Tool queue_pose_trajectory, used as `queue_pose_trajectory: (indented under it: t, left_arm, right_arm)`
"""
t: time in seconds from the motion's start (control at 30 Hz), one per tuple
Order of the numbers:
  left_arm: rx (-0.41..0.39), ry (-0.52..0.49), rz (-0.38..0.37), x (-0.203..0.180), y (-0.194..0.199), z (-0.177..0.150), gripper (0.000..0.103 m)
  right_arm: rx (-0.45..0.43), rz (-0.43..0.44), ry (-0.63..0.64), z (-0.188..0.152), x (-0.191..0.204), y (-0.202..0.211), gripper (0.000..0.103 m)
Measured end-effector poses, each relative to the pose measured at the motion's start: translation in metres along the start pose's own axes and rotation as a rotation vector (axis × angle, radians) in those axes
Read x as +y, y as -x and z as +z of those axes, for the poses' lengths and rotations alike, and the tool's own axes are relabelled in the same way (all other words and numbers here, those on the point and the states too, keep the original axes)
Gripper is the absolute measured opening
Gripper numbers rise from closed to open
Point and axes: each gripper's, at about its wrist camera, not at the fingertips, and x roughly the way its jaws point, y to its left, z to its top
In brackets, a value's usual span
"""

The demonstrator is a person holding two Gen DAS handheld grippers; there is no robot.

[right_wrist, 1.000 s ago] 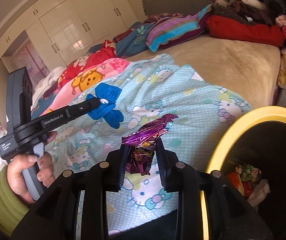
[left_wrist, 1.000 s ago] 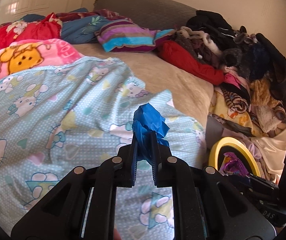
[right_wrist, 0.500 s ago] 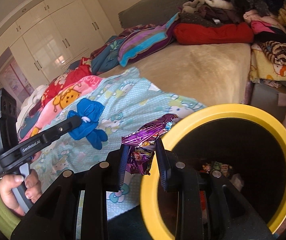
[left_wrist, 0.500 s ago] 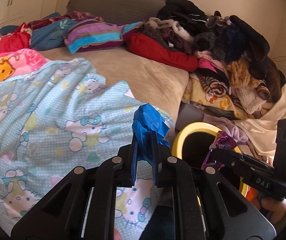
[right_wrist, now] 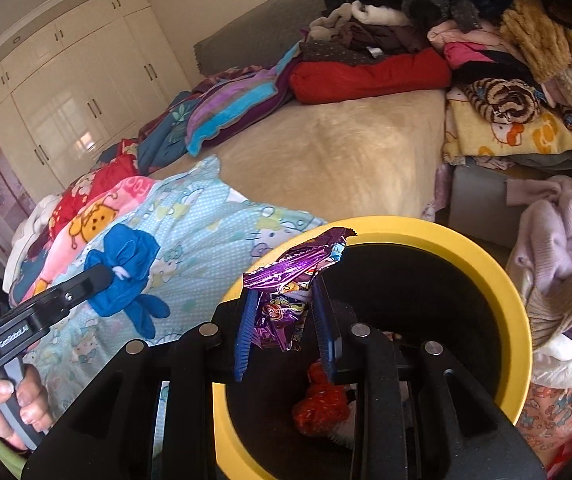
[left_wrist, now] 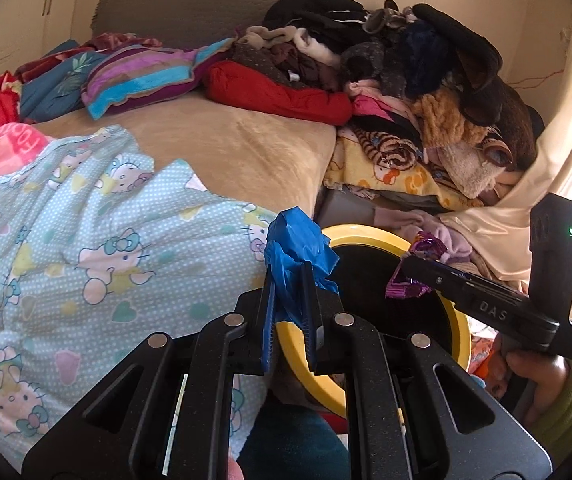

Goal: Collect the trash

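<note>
— Both hands have swung across from the bed since a moment ago; the bin sat off at the edge then, and now the purple wrapper (right_wrist: pixel 300 268) hangs right over its mouth.

— What does that wrapper look like from your side?

— Crinkled shiny foil, purple outside with bright cartoon print on the lower folds. The right gripper (right_wrist: pixel 286 320) has its jaws pinching it about the middle, the top edge fanned out above the ribbed blue pads.

— And the other piece?

— A wad of blue crumpled stuff (left_wrist: pixel 298 256), matte, like a glove or thin plastic, bunched above the left gripper (left_wrist: pixel 290 312), whose jaws are pressed together on it. It sits just at the near rim, not yet over the hole.

— The bin itself?

— Round, with a smooth yellow rim (right_wrist: pixel 498 280) and black walls. Only the right wrist view looks down inside: a red knobbly lump (right_wrist: pixel 320 400) and something pale lie at the bottom. The left wrist view shows just the rim (left_wrist: pixel 460 344) and a dark opening, but it catches the other tool from the side, with a hand in a green sleeve (left_wrist: pixel 538 376).

— Around it?

— A pale blue cartoon quilt (left_wrist: pixel 86 240) on the bed, a plush tan blanket (right_wrist: pixel 346 152), and heaped clothes (left_wrist: pixel 406 80) behind.
</note>
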Motion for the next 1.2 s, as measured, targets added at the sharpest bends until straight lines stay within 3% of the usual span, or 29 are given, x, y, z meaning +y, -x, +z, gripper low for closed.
queue_pose_trajectory:
  t: [0.53, 0.67, 0.77, 0.87, 0.9, 1.07, 1.2]
  left_arm:
    - [0.073, -0.089, -0.06, -0.049, -0.025, -0.011, 0.007]
    - [0.097, -0.098, -0.075, -0.058, -0.034, -0.014, 0.007]
    - [0.109, -0.108, -0.085, -0.064, -0.039, -0.017, 0.007]
    - [0.118, -0.108, -0.088, -0.067, -0.041, -0.02, 0.022]
    - [0.118, -0.105, -0.087, -0.067, -0.041, -0.02, 0.032]
    - [0.101, -0.087, -0.074, -0.064, -0.035, -0.021, 0.05]
    - [0.066, -0.075, -0.038, -0.06, -0.024, -0.018, 0.079]
  right_arm:
    - [0.04, -0.051, -0.052, -0.002, -0.047, 0.006, 0.029]
    - [0.047, -0.058, -0.066, -0.004, -0.054, 0.01, 0.049]
    - [0.05, -0.067, -0.066, -0.003, -0.058, 0.016, 0.056]
    - [0.044, -0.077, -0.07, -0.002, -0.063, 0.025, 0.064]
    - [0.046, -0.074, -0.07, -0.003, -0.063, 0.028, 0.066]
    - [0.041, -0.094, -0.036, -0.004, -0.06, 0.041, 0.081]
    - [0.021, -0.098, -0.013, -0.007, -0.053, 0.054, 0.087]
